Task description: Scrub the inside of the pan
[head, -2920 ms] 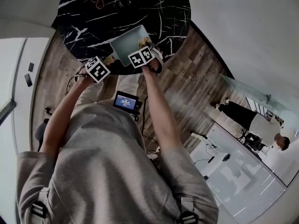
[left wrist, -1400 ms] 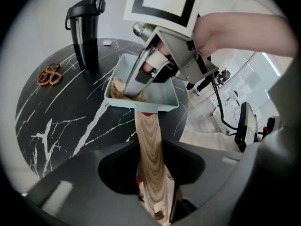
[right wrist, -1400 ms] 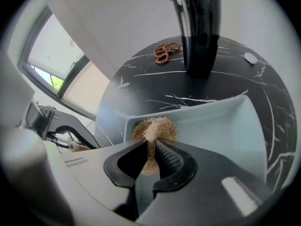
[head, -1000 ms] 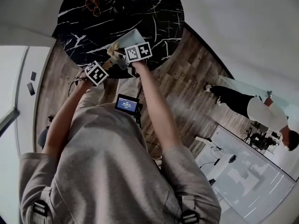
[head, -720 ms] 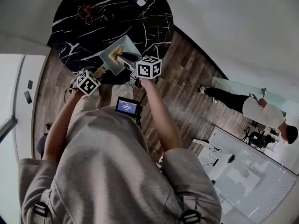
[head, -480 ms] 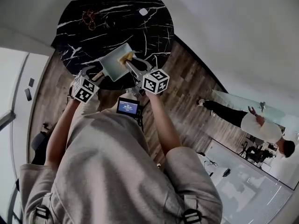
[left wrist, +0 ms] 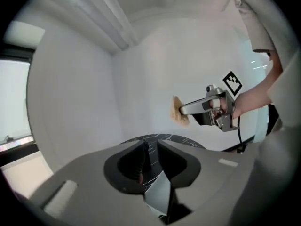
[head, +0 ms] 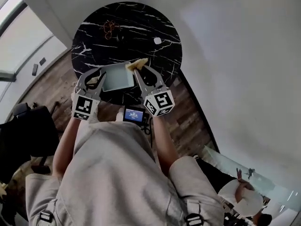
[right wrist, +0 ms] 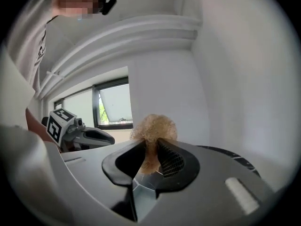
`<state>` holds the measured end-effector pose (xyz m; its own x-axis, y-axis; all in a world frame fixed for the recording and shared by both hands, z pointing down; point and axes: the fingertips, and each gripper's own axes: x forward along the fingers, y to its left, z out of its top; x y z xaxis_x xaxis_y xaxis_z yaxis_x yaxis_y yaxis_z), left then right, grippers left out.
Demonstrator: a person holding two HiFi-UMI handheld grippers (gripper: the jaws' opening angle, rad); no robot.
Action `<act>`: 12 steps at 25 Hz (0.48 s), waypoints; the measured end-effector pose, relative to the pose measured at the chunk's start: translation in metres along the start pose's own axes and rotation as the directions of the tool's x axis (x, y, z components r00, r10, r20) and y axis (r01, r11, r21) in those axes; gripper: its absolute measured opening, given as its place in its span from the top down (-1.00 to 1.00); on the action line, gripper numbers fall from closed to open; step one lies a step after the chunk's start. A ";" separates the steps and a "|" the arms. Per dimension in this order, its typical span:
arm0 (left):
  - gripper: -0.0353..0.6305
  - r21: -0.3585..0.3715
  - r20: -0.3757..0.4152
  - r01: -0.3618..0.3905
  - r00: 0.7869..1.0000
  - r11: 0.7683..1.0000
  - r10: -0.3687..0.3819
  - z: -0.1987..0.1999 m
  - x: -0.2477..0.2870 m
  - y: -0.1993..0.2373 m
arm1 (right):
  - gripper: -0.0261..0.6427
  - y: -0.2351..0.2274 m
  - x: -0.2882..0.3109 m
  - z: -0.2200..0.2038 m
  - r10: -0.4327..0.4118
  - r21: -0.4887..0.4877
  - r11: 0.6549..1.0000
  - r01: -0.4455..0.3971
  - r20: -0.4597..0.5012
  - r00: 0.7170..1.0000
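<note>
The pale, square-cornered metal pan (head: 116, 77) lies on the round black marble table (head: 141, 36), close to the edge nearest to the person. In the head view its inside looks smooth and pale, and no dirt can be made out, but the picture is too small to say that it is really clean.

Neither of the tongs is working in the pan at this moment. The right gripper (right wrist: 151, 147) is clenched on a tan, fibrous scrubbing pad (right wrist: 153, 130). Its jaws have just been opening a little, yet the pad sits between them and looks pinched. In the head view this pad (head: 137, 64) appears over the far right corner of the pan, but the right gripper view shows only a wall and a window behind it, so the pad seems to be held in the air and not on the metal.

The left gripper (left wrist: 149, 147) has just been closing its jaws. They now stand narrowly apart with nothing between them, and only the marble shows through the gap. In the head view it hangs (head: 94, 74) beside the left end of the pan, without any grip on it.

As a judgement, the scrubbing is either finished or interrupted. If it is to go on, the pad must come down into the pan, and the left gripper must hold the pan steady.
</note>
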<state>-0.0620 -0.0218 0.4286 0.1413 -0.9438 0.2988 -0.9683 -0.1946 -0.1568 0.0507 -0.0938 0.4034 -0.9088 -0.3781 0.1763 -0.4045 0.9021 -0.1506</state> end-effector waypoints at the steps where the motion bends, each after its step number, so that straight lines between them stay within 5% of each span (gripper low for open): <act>1: 0.67 -0.009 0.002 -0.062 0.998 0.998 0.062 0.004 -0.007 -0.007 | 0.63 0.003 -0.007 0.005 0.033 -0.035 0.999 -0.032 0.003 0.999; 4: 0.75 -0.047 -0.014 -0.200 0.980 0.979 0.200 0.012 -0.029 -0.037 | 0.63 0.015 -0.032 0.017 0.138 -0.118 0.983 -0.137 0.002 0.990; 12: 0.82 -0.045 0.007 -0.335 0.942 0.941 0.335 0.039 -0.099 -0.102 | 0.60 0.064 -0.099 0.031 0.262 -0.258 0.932 -0.253 0.001 0.965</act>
<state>0.0305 0.0810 0.3783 -0.1900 -0.9564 0.2218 -0.9680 0.1447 -0.2051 0.1118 -0.0052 0.3458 -0.9832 -0.1289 0.1295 -0.1211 0.9904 0.0660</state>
